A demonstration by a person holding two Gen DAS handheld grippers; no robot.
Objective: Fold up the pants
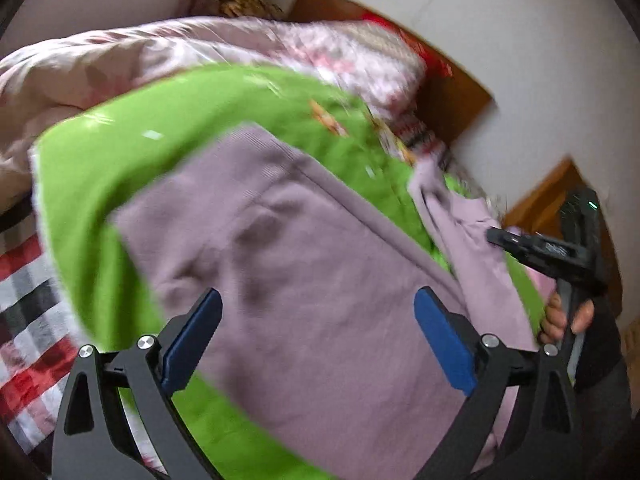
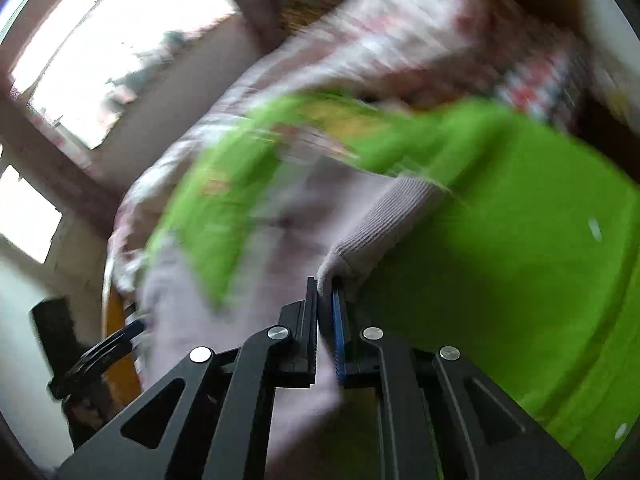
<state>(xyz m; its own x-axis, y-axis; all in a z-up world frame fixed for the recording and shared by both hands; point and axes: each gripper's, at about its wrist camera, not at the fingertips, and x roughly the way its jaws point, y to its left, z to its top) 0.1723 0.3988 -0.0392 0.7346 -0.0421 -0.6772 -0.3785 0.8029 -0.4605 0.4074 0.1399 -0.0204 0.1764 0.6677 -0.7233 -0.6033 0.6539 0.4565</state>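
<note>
while the left gripper hangs spread wide with nothing between its pads, the mauve pants lie just ahead of it on the green blanket; the right gripper pinches their ribbed cuff.

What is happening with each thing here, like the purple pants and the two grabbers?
Pants: partly spread flat on the green blanket, one ribbed end lifted.
Left gripper: open, above the pants, holding nothing.
Right gripper: shut on the pants' ribbed end.
Green blanket: spread on the bed under the pants.
Pink floral quilt: bunched up behind the blanket.
</note>
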